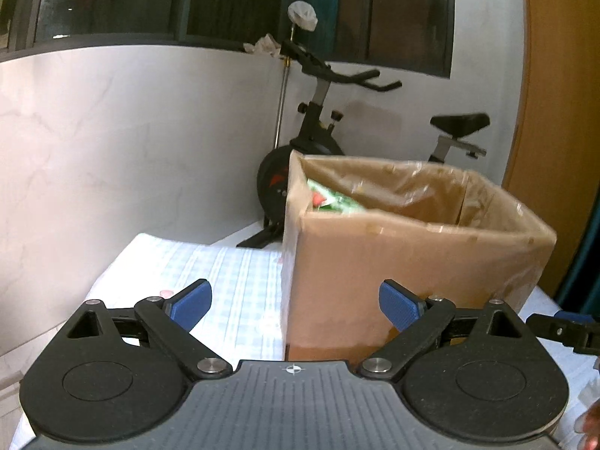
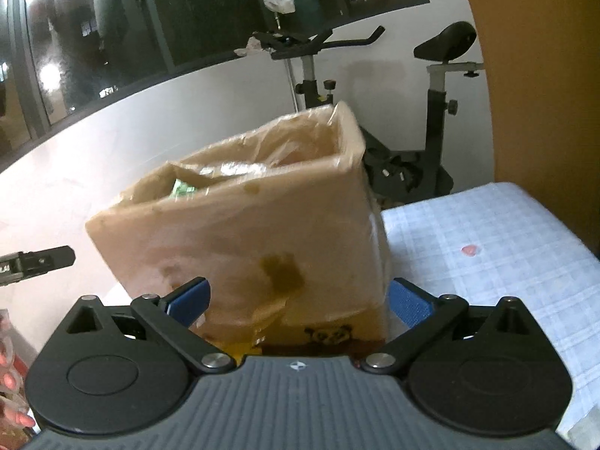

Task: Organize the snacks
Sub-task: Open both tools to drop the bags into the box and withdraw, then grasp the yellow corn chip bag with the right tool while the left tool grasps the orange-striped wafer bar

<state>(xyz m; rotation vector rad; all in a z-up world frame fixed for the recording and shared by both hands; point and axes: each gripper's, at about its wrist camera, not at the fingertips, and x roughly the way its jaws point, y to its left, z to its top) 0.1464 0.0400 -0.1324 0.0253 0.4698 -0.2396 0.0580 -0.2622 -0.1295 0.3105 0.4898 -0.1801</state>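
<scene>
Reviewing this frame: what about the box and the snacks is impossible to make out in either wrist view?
- Contents of the plastic-lined brown cardboard box: both views; near wall hides all but a green packet.
- Packet's label: motion blur, too small.
- Box's base: right wrist view, hidden behind the right tongs; panda print partly covered.
- Items at the right wrist view's left edge: cut off.

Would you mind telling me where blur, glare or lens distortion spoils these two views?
Left wrist view: the brown cardboard box lined with clear plastic is smeared by motion blur, while the black exercise bike stays sharper; the fisheye bows the white wall. Right wrist view: the box is blurred too, bright reflections glare on the dark window glass, and the checked tablecloth curves.
</scene>
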